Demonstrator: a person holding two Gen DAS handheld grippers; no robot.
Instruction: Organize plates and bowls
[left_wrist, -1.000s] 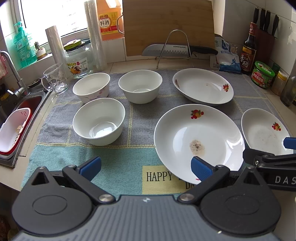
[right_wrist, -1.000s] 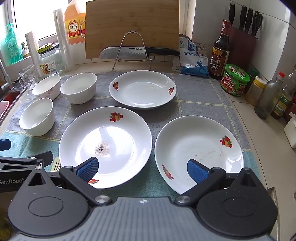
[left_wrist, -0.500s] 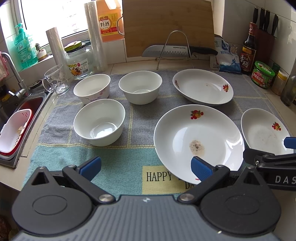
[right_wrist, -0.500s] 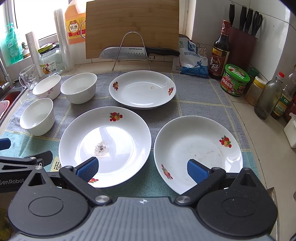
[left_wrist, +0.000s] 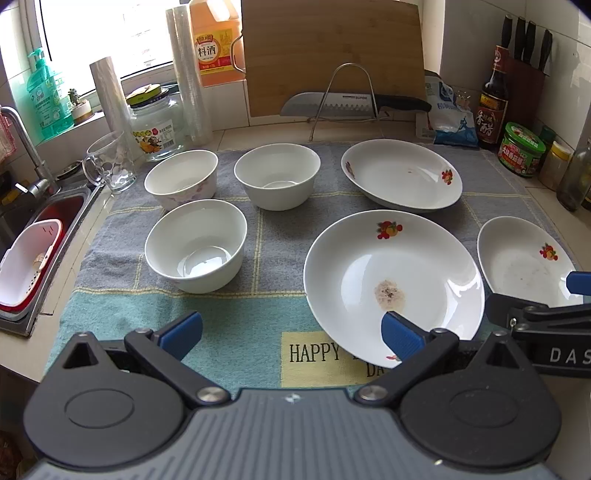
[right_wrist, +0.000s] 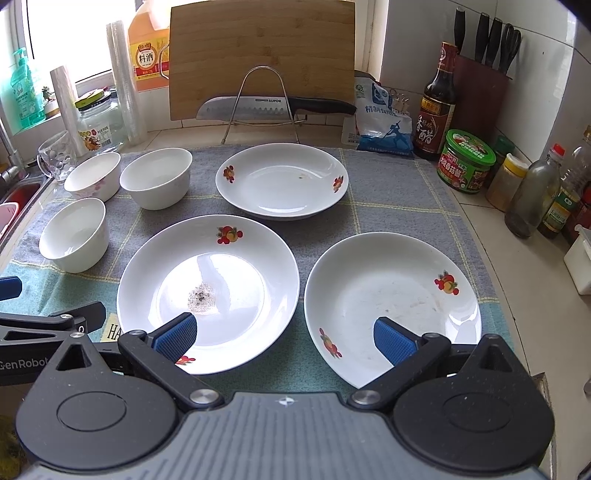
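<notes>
Three white bowls stand on the towel at the left: a near one (left_wrist: 195, 245), a plain far one (left_wrist: 277, 175) and a flower-patterned far-left one (left_wrist: 181, 181). Three white plates with fruit prints lie to the right: a stained middle plate (left_wrist: 393, 284) (right_wrist: 208, 291), a far plate (left_wrist: 400, 179) (right_wrist: 282, 181) and a right plate (left_wrist: 524, 258) (right_wrist: 391, 302). My left gripper (left_wrist: 291, 330) is open and empty above the towel's front edge. My right gripper (right_wrist: 284, 336) is open and empty, over the near rims of the middle and right plates.
A grey-green towel (left_wrist: 229, 328) covers the counter. A sink with a red-white basket (left_wrist: 26, 266) is at the left. A glass mug (left_wrist: 109, 162), jar, cutting board (left_wrist: 332, 55) and knife on a rack stand behind. Sauce bottles and jars (right_wrist: 467, 160) line the right.
Both grippers have stayed open and almost still. The left view has shifted very slightly. Nothing on the towel has moved.
</notes>
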